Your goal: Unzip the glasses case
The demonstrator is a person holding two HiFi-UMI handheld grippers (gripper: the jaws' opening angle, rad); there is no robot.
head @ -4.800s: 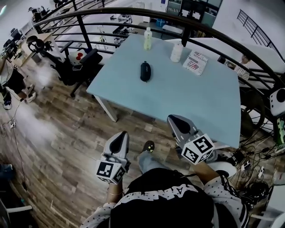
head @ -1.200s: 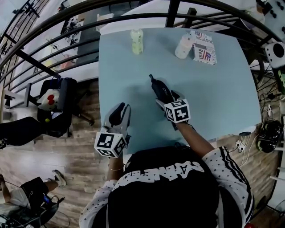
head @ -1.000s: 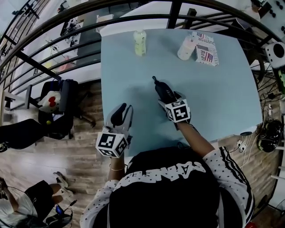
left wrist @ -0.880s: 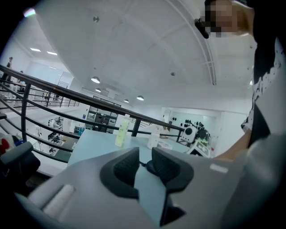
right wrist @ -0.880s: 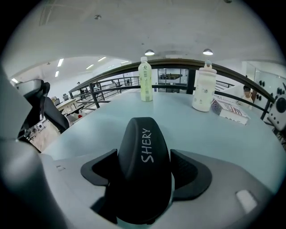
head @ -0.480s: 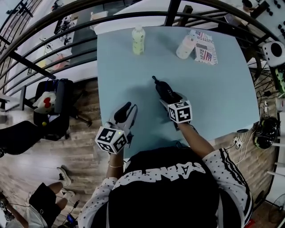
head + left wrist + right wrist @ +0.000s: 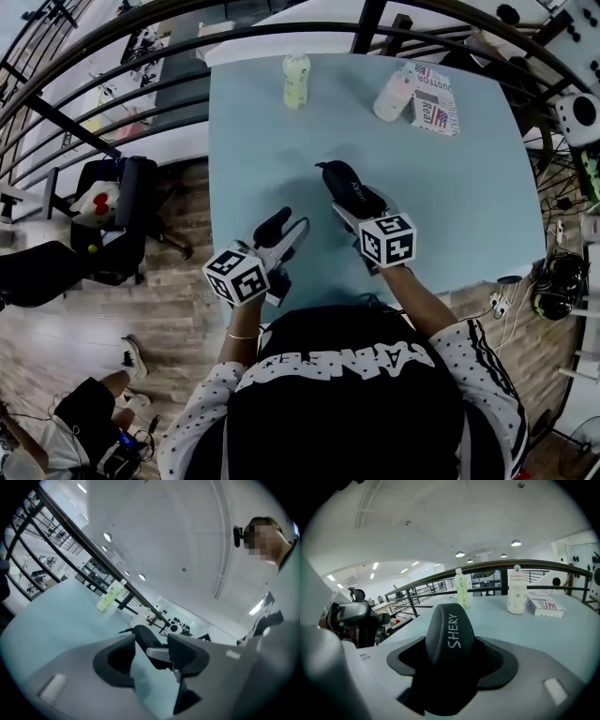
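The right claw (image 7: 364, 211), whose jaws have just been closing, grips the near end of the glasses case (image 7: 349, 186), which looks tipped up off the blue surface (image 7: 459, 187), its long axis running away from the person along the claw's own line. The left claw (image 7: 289, 227), jaws apart and empty, sits just beside on the left, aimed across at the case. It is the nearer free claw for what seems to be the zipper pull (image 7: 321, 167) at the far end.

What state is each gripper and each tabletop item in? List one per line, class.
glasses case: closed, gripped at one end
right gripper: jaws just been closing, shut on the case
left gripper: open, empty
green bottle: upright, capped
white bottle: upright
box: lying flat
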